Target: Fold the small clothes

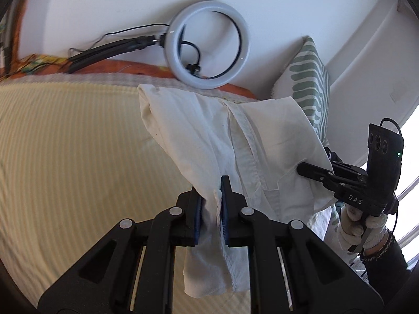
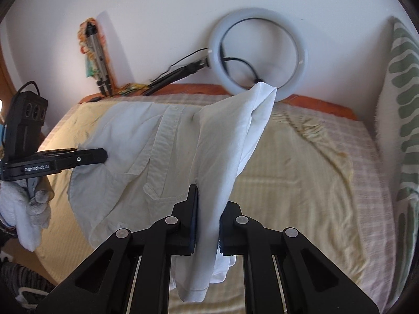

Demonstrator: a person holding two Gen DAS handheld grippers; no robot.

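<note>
A white button-up shirt (image 1: 209, 136) hangs lifted above the bed, stretched between both grippers. My left gripper (image 1: 211, 206) is shut on one bunched part of the shirt, cloth hanging below the pads. My right gripper (image 2: 208, 217) is shut on another bunch of the shirt (image 2: 146, 151), whose placket and pocket show spread to the left. The right gripper also shows in the left wrist view (image 1: 311, 170), at the shirt's right edge. The left gripper shows in the right wrist view (image 2: 102, 155), at the shirt's left edge.
A bed with a yellow striped cover (image 1: 65, 157) lies below. A ring light (image 1: 209, 44) on a black arm leans on the wall behind. A green-patterned pillow (image 1: 311, 78) stands at the right. A folded tripod (image 2: 98, 60) leans at the back left.
</note>
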